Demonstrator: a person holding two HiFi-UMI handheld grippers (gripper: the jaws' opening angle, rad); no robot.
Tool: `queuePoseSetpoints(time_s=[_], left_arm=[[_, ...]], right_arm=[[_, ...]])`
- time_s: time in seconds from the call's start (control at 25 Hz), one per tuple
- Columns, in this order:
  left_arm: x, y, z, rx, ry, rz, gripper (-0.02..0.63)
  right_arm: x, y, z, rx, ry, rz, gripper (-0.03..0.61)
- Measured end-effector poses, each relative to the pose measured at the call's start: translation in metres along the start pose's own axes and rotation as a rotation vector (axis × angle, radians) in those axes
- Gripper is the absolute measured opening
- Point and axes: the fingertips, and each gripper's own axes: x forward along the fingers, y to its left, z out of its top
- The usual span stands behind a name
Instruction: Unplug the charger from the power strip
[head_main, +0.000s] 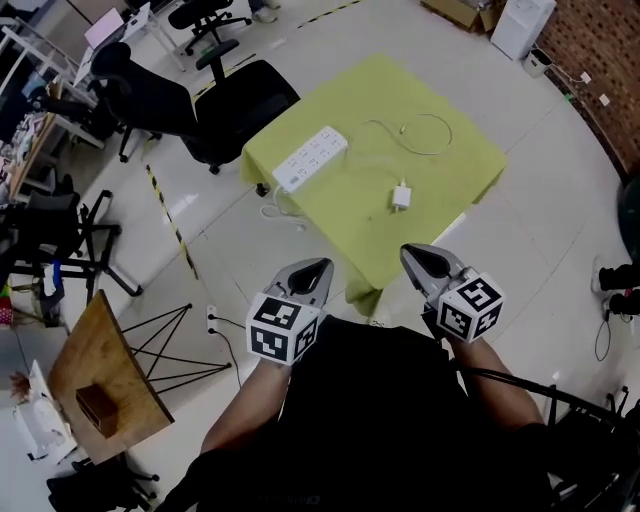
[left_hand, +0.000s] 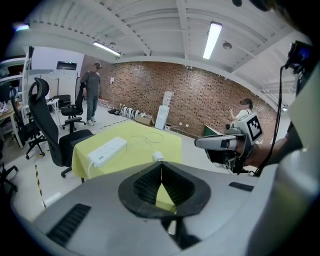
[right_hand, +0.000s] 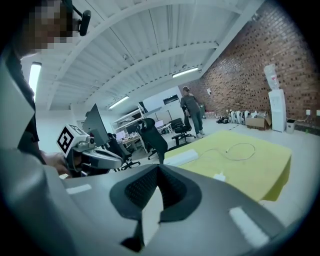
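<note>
A white power strip lies near the left edge of the yellow-green table. A small white charger lies flat on the cloth to its right, apart from the strip, with its thin cable looped behind it. My left gripper and right gripper hang side by side close to my body, short of the table's near corner, both shut and empty. In the left gripper view the strip and charger sit beyond the closed tips. The right gripper view shows the same strip and charger.
Black office chairs stand at the table's far left corner. A wooden side table with wire legs is at my left, and a floor socket lies beside it. A person stands far behind the table. Striped tape runs along the floor.
</note>
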Motion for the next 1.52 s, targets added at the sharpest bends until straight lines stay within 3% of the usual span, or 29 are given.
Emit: queuePoseSetpoints(time_s=[0.4,0.72,1.08,1.52], left_arm=[[-0.042,0.015,0.002,0.054,-0.021,-0.117,0.008],[-0.071,0.027,-0.011,0.064,-0.034,-0.182,0.008],[-0.086,0.028,-0.019,0.034,-0.064,-0.123,0.008],[-0.081,-0.013,-0.009,0.050,-0.077,-0.086,0.008]], right_arm=[[-0.005,0.051,-0.010,0.060,-0.042,-0.143,0.000],[-0.016,0.096,-0.023,0.048,-0.050,-0.241,0.001],[-0.025,0.110,-0.031,0.043,-0.009,-0.193,0.001],[-0.046,0.100,-0.029,0.016,0.003,-0.122,0.000]])
